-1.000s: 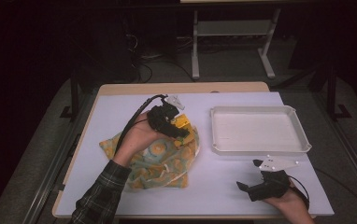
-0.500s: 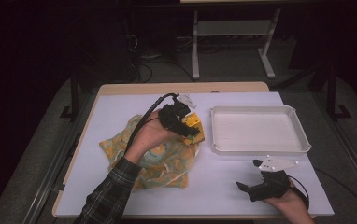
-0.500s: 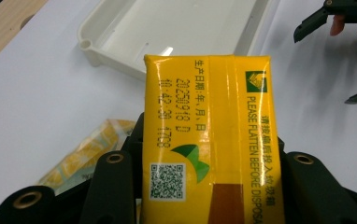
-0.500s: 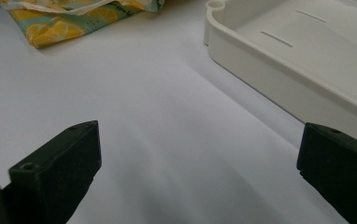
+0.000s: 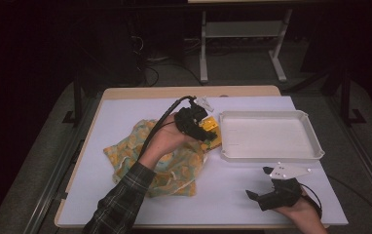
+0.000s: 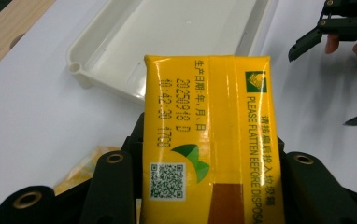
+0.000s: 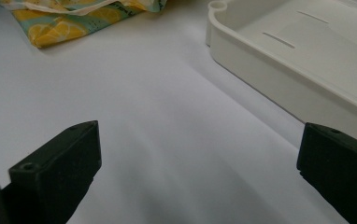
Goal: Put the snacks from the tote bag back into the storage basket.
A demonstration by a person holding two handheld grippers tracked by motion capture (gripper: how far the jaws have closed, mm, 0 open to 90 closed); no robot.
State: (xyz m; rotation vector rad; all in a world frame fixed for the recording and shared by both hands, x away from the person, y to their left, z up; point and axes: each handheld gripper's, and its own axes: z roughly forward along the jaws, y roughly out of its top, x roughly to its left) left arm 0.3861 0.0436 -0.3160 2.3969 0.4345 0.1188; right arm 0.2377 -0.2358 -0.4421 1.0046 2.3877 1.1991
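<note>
Left gripper (image 5: 208, 130) has carried yellow carton (image 6: 209, 140) off lemon-print bag (image 5: 157, 158), rightward to near corner of white tray (image 5: 310, 141). Carton clamped between jaws, lifted above table (image 5: 120, 117) just short of tray rim. Right gripper (image 5: 262, 197) idle at table front, jaws spread, nothing between them. Step judged: transfer from bag to tray. Next: clear rim, lower carton inside tray, release.

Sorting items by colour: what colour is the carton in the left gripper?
Yellow carton, clearest in the left gripper view.
</note>
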